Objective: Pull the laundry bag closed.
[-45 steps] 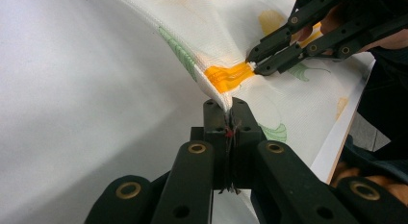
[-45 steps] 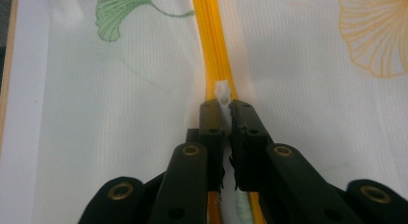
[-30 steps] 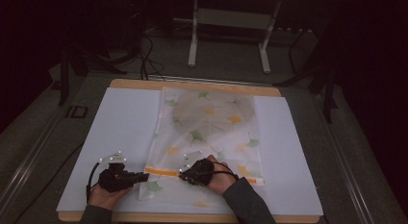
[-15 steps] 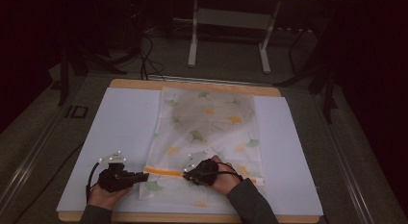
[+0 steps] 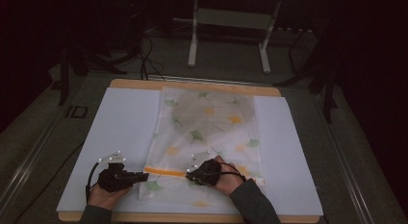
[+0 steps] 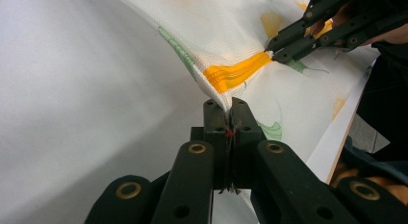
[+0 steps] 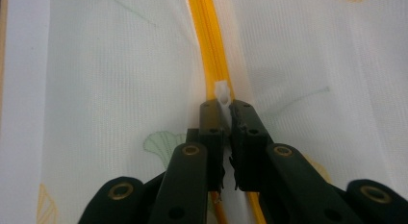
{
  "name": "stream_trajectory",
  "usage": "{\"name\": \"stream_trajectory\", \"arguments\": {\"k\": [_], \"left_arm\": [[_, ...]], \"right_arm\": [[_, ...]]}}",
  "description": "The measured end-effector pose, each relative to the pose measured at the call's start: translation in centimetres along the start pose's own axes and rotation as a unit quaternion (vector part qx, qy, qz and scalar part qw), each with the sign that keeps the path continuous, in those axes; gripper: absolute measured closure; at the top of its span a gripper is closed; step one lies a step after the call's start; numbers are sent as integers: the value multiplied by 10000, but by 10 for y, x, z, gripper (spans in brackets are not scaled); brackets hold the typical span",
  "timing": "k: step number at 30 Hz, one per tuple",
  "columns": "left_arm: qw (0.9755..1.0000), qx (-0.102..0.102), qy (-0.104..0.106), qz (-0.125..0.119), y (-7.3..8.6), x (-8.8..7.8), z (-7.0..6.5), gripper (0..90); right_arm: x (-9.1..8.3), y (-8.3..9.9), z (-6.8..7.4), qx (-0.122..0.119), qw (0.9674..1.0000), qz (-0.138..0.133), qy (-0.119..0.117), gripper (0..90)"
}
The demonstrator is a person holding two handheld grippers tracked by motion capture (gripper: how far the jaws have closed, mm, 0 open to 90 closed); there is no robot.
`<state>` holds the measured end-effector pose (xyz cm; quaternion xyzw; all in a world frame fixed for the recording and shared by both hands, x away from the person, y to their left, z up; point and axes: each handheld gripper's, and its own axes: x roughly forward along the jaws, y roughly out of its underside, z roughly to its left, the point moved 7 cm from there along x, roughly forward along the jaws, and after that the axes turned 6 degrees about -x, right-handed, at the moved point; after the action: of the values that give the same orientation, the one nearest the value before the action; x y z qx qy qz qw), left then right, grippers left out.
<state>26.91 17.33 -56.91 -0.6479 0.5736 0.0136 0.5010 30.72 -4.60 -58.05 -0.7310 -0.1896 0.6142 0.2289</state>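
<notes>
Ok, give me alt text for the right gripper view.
Right gripper, black jaws shut on the white zipper pull of an orange zipper that runs up the middle of a white mesh bag printed with faint green and yellow leaves.

Dim lab, cables [image 5: 144,51], metal stand [image 5: 231,31]

Sheer woven cloth bag [image 5: 207,137]; matt wood table [image 5: 192,217].
</notes>
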Motion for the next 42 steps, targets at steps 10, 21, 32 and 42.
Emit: {"name": "stream_trajectory", "arguments": {"k": [10, 21, 32, 42], "left_arm": [[10000, -16, 1, -8, 0, 0, 0, 885], [10000, -20, 1, -17, 0, 0, 0, 885], [10000, -19, 3, -20, 0, -1, 1, 885], [10000, -30, -13, -29, -1, -2, 2, 885]], "right_arm": [[-3, 4, -1, -7, 10000, 39, -2, 844], [-6, 8, -1, 19, 10000, 63, 1, 844], [-11, 14, -3, 25, 9999, 122, 5, 844], [-16, 21, -4, 52, 9998, 180, 6, 844]]}}
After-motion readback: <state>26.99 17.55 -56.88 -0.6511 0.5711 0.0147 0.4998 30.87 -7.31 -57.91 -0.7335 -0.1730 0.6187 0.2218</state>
